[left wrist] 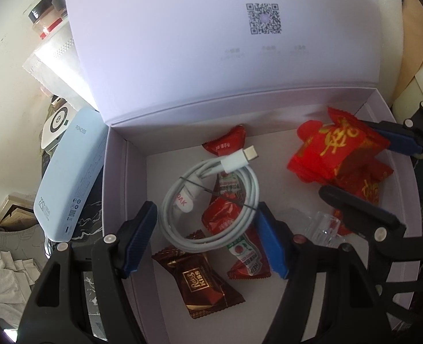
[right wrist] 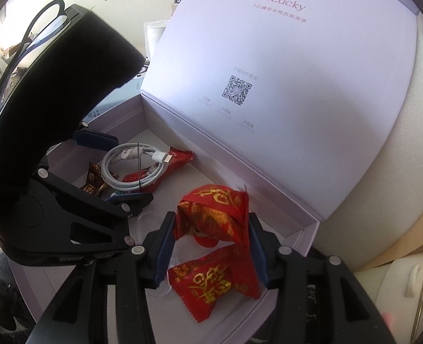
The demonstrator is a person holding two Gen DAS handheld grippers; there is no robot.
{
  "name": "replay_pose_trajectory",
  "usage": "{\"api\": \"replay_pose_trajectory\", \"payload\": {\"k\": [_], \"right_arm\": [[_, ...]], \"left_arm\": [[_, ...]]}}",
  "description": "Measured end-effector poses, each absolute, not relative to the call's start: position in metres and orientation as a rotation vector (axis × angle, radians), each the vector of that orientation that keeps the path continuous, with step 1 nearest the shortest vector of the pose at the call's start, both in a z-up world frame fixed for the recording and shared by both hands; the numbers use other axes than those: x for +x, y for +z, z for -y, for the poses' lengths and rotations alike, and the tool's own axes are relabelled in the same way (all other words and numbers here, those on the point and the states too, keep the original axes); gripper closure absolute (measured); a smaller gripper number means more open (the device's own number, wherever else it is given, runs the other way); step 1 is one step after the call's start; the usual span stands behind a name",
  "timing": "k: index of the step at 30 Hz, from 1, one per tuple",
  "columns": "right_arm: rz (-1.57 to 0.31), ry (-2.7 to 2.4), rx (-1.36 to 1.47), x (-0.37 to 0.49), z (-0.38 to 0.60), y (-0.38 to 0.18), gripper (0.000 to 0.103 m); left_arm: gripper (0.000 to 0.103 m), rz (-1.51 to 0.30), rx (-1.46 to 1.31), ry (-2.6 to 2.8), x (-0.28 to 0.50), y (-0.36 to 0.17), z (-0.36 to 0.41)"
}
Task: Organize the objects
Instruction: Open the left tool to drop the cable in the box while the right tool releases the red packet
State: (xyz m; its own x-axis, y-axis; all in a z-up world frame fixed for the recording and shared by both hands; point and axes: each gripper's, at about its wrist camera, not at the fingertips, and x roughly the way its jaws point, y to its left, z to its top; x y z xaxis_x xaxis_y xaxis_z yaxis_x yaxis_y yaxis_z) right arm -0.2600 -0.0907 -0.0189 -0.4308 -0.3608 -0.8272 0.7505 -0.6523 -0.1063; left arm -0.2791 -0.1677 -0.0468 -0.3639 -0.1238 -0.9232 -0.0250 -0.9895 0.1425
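Lying flat, cable (left wrist: 211, 197) plug rearward

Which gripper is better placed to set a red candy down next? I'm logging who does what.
The right gripper: its fingers already pinch a red candy packet over the open box. The left gripper hangs open and empty above the coiled white cable.

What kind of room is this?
Probably a home, maybe a desk or dresser top: an open gift box of sweets, a blue power bank beside it, and crumpled cloth nearby.
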Motion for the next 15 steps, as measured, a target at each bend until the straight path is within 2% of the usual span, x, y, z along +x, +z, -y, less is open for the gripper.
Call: {"api": "replay_pose_trajectory", "payload": {"k": [15], "right_arm": [[-0.629,-2.131,1.015,-0.253,0.090,-0.004,0.048]], "left_arm": [[0.034,0.133,1.649,-2.609,-0.271,-0.032,0.172]]}}
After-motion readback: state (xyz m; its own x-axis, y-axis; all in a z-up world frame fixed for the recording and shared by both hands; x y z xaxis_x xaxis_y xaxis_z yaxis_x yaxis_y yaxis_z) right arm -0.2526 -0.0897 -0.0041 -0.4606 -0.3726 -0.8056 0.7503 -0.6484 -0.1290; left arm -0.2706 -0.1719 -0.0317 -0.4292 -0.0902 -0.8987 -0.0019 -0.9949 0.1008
